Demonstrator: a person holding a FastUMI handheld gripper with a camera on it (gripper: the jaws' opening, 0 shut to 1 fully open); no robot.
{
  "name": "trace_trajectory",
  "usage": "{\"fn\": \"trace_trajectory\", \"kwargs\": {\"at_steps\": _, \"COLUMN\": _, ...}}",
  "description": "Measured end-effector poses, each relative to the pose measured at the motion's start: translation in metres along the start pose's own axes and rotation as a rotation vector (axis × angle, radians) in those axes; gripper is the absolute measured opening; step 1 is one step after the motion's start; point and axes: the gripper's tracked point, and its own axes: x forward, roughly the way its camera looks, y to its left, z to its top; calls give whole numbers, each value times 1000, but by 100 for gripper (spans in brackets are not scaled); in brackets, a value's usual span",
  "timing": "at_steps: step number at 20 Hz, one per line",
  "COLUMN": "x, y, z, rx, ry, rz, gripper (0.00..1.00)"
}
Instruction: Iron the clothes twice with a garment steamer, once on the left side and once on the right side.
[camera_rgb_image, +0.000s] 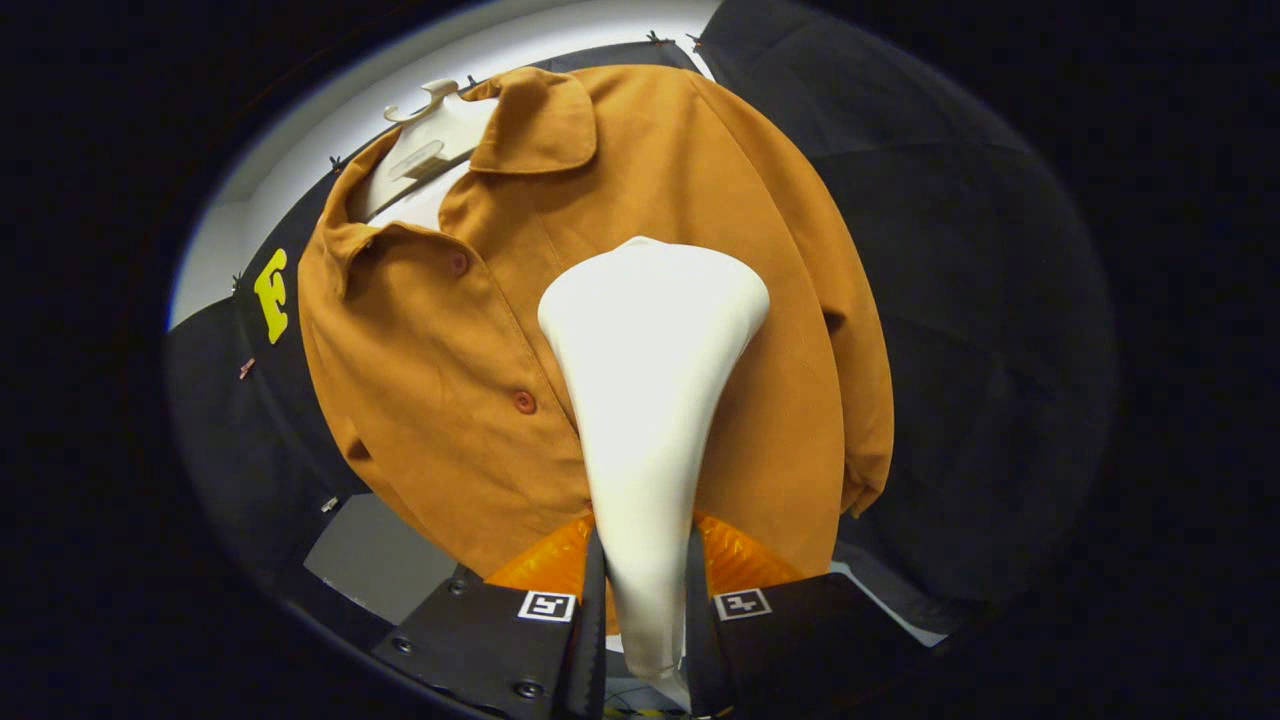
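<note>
The rust-orange button-front cotton jacket (640, 330) hangs on a white plastic hanger (432, 140) against the booth wall, spread flat so I can sweep each side. My gripper (645, 610) is clamped on the white funnel-shaped steamer head (650, 390), whose wide mouth faces the cloth beside the button placket.

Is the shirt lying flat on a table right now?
No, the shirt hangs on a hanger against the booth wall, with the steamer held between the fingers in front of it.
</note>
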Motion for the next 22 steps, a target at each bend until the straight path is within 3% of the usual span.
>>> {"fn": "trace_trajectory", "kwargs": {"at_steps": 22, "x": 11, "y": -62, "z": -142, "rx": 119, "ry": 287, "rz": -137, "gripper": 36}}
